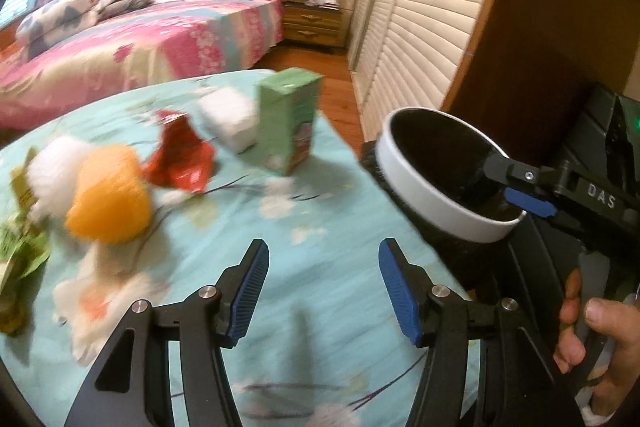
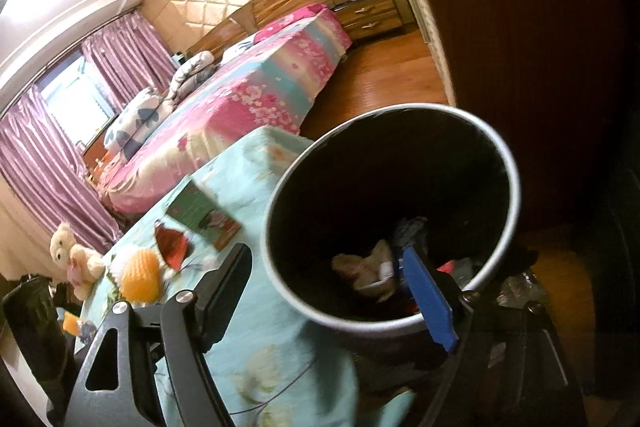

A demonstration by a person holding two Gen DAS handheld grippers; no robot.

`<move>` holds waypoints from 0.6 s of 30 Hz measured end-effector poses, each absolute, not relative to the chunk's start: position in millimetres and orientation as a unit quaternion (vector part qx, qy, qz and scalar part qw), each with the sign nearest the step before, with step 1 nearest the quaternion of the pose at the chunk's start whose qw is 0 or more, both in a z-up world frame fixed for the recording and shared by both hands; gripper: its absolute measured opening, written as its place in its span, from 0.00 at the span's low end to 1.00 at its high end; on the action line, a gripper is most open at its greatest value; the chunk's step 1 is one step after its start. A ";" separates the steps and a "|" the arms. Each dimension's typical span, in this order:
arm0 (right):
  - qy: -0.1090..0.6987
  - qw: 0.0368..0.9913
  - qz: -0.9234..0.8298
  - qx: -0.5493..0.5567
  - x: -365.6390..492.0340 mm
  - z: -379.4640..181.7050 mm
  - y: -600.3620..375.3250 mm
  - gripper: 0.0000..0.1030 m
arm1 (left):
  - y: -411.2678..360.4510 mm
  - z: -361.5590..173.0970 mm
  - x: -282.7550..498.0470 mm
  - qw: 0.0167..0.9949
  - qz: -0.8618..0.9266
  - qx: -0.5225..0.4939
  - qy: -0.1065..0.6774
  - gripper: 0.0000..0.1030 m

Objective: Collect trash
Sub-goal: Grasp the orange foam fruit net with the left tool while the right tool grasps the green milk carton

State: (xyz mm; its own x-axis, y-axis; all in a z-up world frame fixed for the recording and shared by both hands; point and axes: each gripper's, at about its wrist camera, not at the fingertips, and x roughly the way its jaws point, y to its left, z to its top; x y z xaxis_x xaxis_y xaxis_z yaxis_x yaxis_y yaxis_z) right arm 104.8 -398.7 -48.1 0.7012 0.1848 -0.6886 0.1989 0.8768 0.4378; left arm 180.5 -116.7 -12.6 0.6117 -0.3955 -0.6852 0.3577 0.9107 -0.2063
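Trash bin (image 2: 392, 215): black inside with a pale rim, standing just off the table's right edge; crumpled scraps lie at its bottom. Your right tool (image 2: 332, 267) is spread wide over the bin's near rim, one finger outside the wall, the blue-padded finger above the opening, pressing on nothing that shows. Your left tool (image 1: 324, 287) hangs released over the table (image 1: 340, 227), nothing between its blue pads. Trash still on the turquoise flowered cloth: a green carton (image 1: 290, 123) upright near the far right corner; a white block (image 1: 230, 119) just beside it on its left; a crumpled red wrapper (image 1: 180, 159) nearer the middle; green wrapper pieces (image 1: 20, 247) at the left edge, blurred. Also there: an orange and white knitted piece (image 1: 108, 195) next to the red wrapper. Beyond the table: a bed (image 1: 140, 43) with pink floral cover, a wooden nightstand (image 1: 312, 23), purple curtains (image 2: 52, 163), and a plush bear (image 2: 76, 259) past the table's left edge.
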 end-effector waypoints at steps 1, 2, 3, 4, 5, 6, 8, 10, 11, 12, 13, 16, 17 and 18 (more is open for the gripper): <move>0.387 0.888 -0.001 0.246 105.2 -48.2 -394.5 0.77 | -110.8 -12.7 179.2 0.898 -0.207 -0.028 0.389 0.55; 0.388 0.889 0.003 0.245 105.7 -48.1 -390.4 0.77 | -106.2 -12.8 177.6 0.898 -0.202 -0.031 0.389 0.55; 0.389 0.889 0.009 0.243 105.1 -48.2 -382.3 0.77 | -101.3 -12.8 175.7 0.899 -0.197 -0.033 0.390 0.55; 0.390 0.889 0.013 0.241 105.2 -48.4 -377.5 0.77 | -95.9 -12.8 174.1 0.899 -0.192 -0.036 0.391 0.55; 0.391 0.889 0.017 0.238 104.3 -48.5 -371.9 0.77 | -91.4 -12.8 172.7 0.900 -0.188 -0.039 0.392 0.55; 0.392 0.890 0.023 0.233 105.1 -48.4 -365.9 0.77 | -86.9 -12.6 171.1 0.901 -0.183 -0.042 0.392 0.55; 0.394 0.890 0.032 0.226 106.3 -48.0 -356.4 0.77 | -77.6 -12.0 168.4 0.901 -0.173 -0.050 0.394 0.55; 0.395 0.891 0.041 0.221 105.2 -47.9 -347.1 0.77 | -65.2 -11.5 164.8 0.902 -0.166 -0.058 0.395 0.55; 0.396 0.891 0.044 0.219 104.7 -48.3 -343.6 0.77 | -61.4 -11.3 163.2 0.902 -0.162 -0.061 0.395 0.55; 0.397 0.891 0.049 0.217 105.2 -48.3 -338.9 0.77 | -57.5 -11.1 161.4 0.903 -0.159 -0.063 0.394 0.55; 0.398 0.890 0.053 0.214 105.7 -48.9 -334.3 0.78 | -53.5 -10.3 159.2 0.904 -0.154 -0.065 0.394 0.55; 0.402 0.889 0.066 0.207 107.4 -51.7 -320.1 0.81 | -42.7 -9.9 154.0 0.904 -0.145 -0.071 0.395 0.55; 0.403 0.890 0.069 0.204 107.9 -52.9 -313.9 0.83 | -40.2 -10.0 153.1 0.905 -0.142 -0.073 0.395 0.55; 0.403 0.890 0.072 0.201 108.2 -53.8 -308.3 0.85 | -37.2 -9.9 151.1 0.905 -0.138 -0.074 0.395 0.56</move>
State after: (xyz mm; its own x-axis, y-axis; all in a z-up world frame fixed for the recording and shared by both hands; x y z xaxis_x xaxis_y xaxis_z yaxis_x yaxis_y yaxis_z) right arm 108.2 -308.3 -53.8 0.6653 0.2903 -0.6878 0.0327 0.9091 0.4153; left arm 151.1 -37.2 -9.9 0.6493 -0.3088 -0.6950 0.1914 0.9508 -0.2437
